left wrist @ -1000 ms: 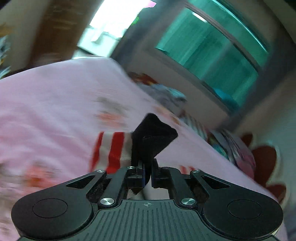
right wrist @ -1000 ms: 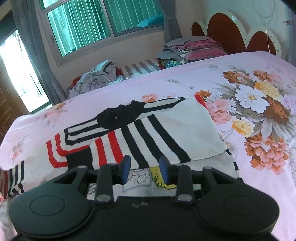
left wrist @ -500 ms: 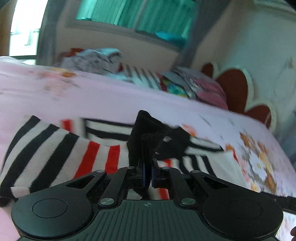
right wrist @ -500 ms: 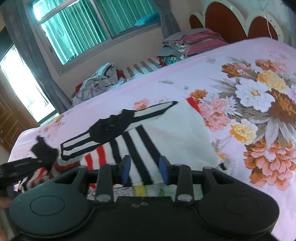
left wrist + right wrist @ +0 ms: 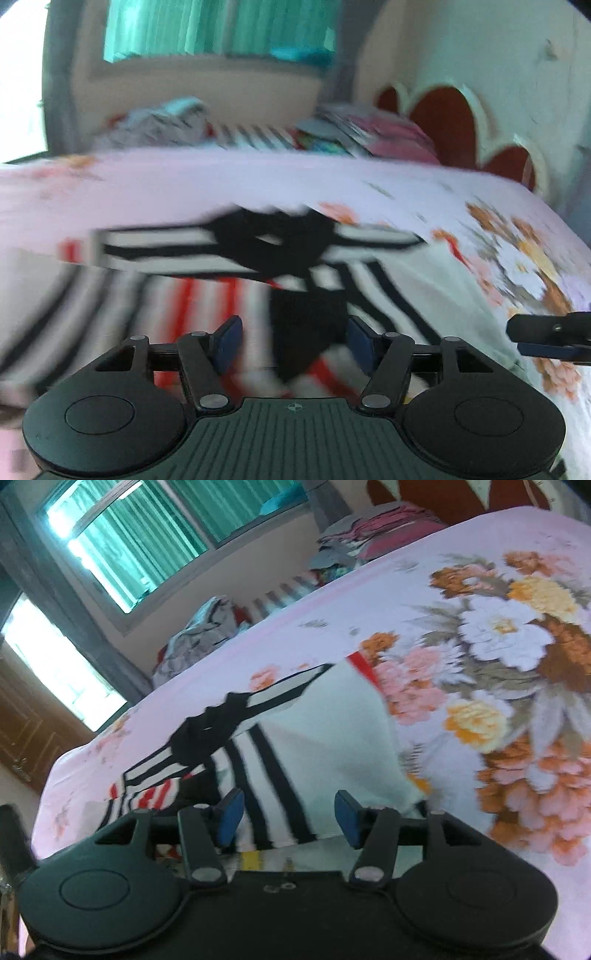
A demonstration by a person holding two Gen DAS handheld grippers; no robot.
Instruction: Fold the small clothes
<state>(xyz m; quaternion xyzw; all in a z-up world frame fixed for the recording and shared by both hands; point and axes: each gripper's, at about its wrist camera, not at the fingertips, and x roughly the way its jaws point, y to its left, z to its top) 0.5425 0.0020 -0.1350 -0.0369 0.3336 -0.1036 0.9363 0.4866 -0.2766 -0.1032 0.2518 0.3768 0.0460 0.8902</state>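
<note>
One striped shirt [image 5: 288, 746] lies partly folded on the floral bedsheet [image 5: 491, 635], both grippers above it: left gripper [image 5: 293, 341] spread wide, apparently empty through blur; right gripper [image 5: 286, 818] wide, empty.

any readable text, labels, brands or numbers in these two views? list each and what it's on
None can be read.
Striped shirt: a printed patch with yellow at its near edge, too blurred and cut off to tell whether it holds letters.
Left gripper: a small crosshair mark on the body, no letters.
Floral bedsheet: pattern only.
</note>
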